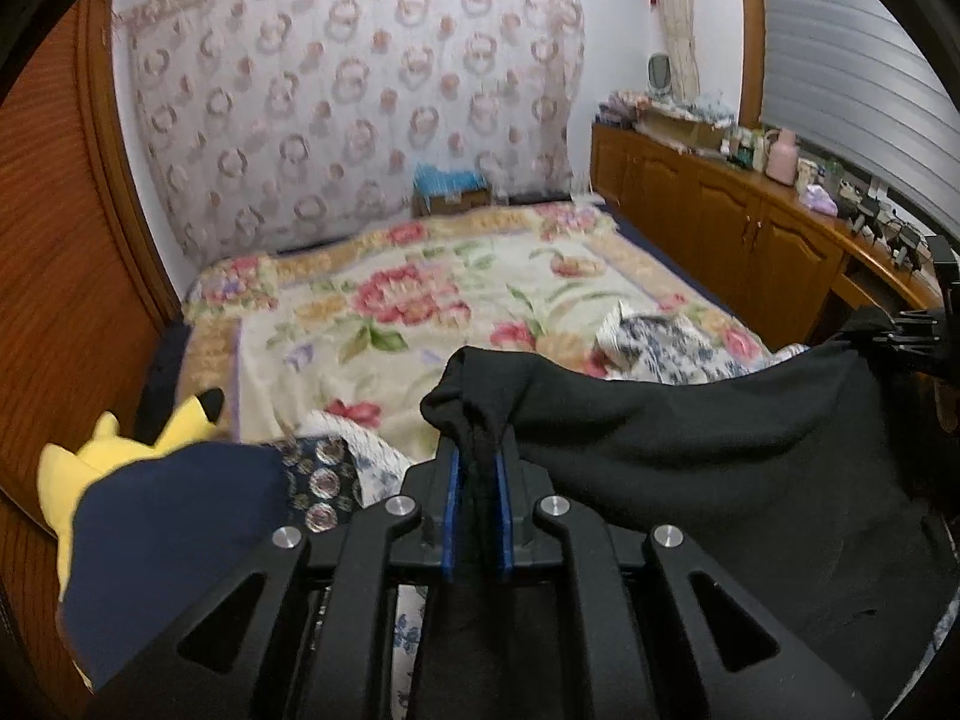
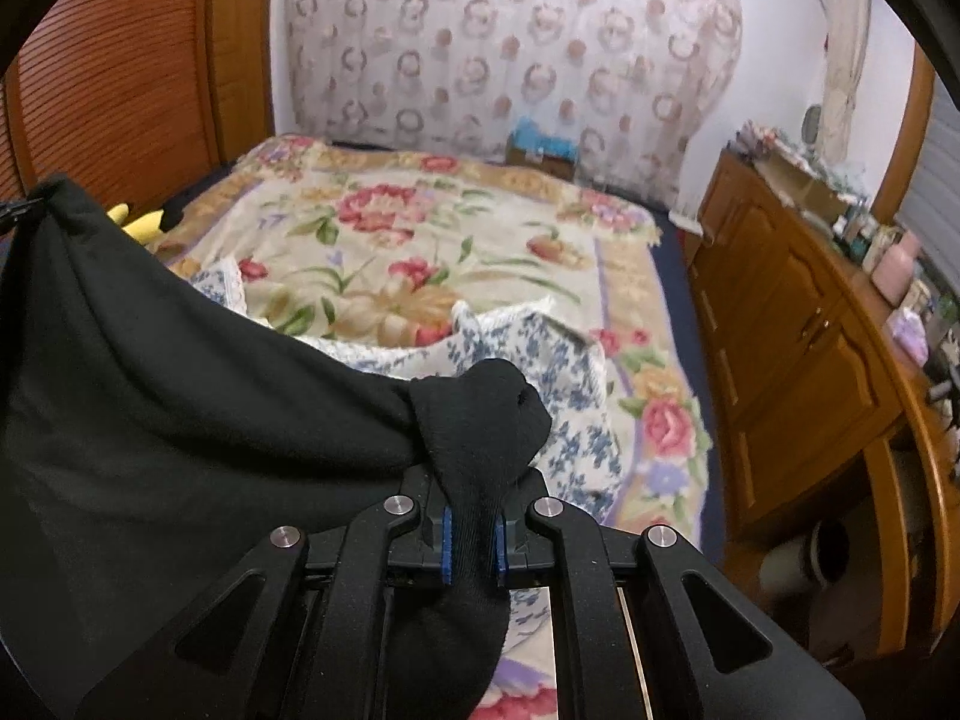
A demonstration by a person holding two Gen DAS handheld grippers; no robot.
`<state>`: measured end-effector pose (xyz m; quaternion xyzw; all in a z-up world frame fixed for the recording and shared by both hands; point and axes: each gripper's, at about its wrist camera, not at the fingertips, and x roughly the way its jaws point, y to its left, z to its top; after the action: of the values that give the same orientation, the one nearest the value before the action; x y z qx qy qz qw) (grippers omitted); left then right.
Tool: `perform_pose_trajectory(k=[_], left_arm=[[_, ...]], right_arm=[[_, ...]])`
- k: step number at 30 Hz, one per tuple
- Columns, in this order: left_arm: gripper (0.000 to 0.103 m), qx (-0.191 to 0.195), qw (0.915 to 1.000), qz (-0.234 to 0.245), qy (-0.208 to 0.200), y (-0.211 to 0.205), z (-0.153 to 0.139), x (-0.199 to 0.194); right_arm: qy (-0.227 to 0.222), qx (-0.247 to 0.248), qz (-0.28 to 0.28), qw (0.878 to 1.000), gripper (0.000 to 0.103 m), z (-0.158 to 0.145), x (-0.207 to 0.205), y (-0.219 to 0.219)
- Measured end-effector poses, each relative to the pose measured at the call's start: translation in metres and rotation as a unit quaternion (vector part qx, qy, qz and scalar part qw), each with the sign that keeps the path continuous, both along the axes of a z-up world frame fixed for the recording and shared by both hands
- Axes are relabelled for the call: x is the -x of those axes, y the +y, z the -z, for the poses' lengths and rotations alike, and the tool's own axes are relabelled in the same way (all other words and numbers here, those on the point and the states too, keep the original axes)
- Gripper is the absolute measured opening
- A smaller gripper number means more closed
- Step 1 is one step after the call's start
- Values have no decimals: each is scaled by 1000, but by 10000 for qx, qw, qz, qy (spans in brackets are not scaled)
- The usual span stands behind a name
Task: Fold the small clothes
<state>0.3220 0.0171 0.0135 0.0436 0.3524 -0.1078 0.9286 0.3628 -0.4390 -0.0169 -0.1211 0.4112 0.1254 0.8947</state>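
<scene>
Above the near end of the bed (image 1: pixel 420 276), we see a black garment (image 1: pixel 690 438) strung between two claws. The left claw (image 1: pixel 477 468) pinches one bunched corner between its blue pads; the right claw (image 2: pixel 474 516) pinches the opposite corner in the same way, the cloth spilling over its fingers and hanging below them. In each wrist view the far corner ends at the other claw, at the frame's edge.

Handling, as we judge it: the garment is light, limp and matte, probably a knit jersey or thin fleece. It sags in a deep curve between the grips, so it will not hold a crease unless laid flat. Grip is best at corners or along a hem, as here; a pinch mid-panel would only gather folds. Its surface looks unlikely to slip from the pads.

Materials around it: the bed carries a plush blanket printed with red flowers on cream, bordered in tan. Two white cloths with a small blue flower print (image 2: pixel 540 360) lie rumpled under the garment, one with a lacy edge. A navy cloth (image 1: pixel 174 546) and a yellow plush toy (image 1: pixel 114 450) sit at the left. What kind of garment the black one is we cannot tell, since its shape is hidden by the bunching. A wooden cabinet (image 1: pixel 750 222) runs along the right wall
</scene>
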Motion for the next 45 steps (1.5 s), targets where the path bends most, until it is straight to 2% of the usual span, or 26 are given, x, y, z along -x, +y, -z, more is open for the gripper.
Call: perform_pose_trajectory(k=[3, 5, 7, 8, 9, 13, 20, 28, 38, 45], left_arm=[[17, 153, 9996, 88, 204, 1, 3, 1], [29, 134, 9997, 121, 149, 1, 0, 9], [36, 194, 9996, 166, 150, 3, -3, 17], [39, 251, 9993, 194, 175, 4, -4, 24], [41, 275, 9992, 218, 184, 4, -4, 31], [55, 349, 9988, 304, 173, 5, 0, 58], [55, 276, 9989, 191, 315, -3, 25, 100], [55, 110, 9982, -74, 583, -5, 57, 114], [55, 151, 9965, -177, 798, -10, 82, 125], [55, 246, 9943, -260, 1009, -13, 92, 123]], right_arm=[[112, -12, 175, 9998, 20, 5, -4, -1], [120, -100, 223, 9996, 31, 5, -1, -2], [66, -177, 222, 9996, 40, 1, 7, -4], [19, -194, 233, 9995, 51, -2, 11, -3], [-25, -214, 252, 9995, 58, -4, 17, -4], [-101, -405, 340, 9985, 58, -10, 47, -6], [57, -757, 519, 9958, 58, -7, 105, -11], [189, -767, 645, 9948, 58, 2, 154, -11], [508, -927, 885, 9905, 58, 21, 186, -20], [653, -854, 1086, 9883, 57, 39, 179, -18]])
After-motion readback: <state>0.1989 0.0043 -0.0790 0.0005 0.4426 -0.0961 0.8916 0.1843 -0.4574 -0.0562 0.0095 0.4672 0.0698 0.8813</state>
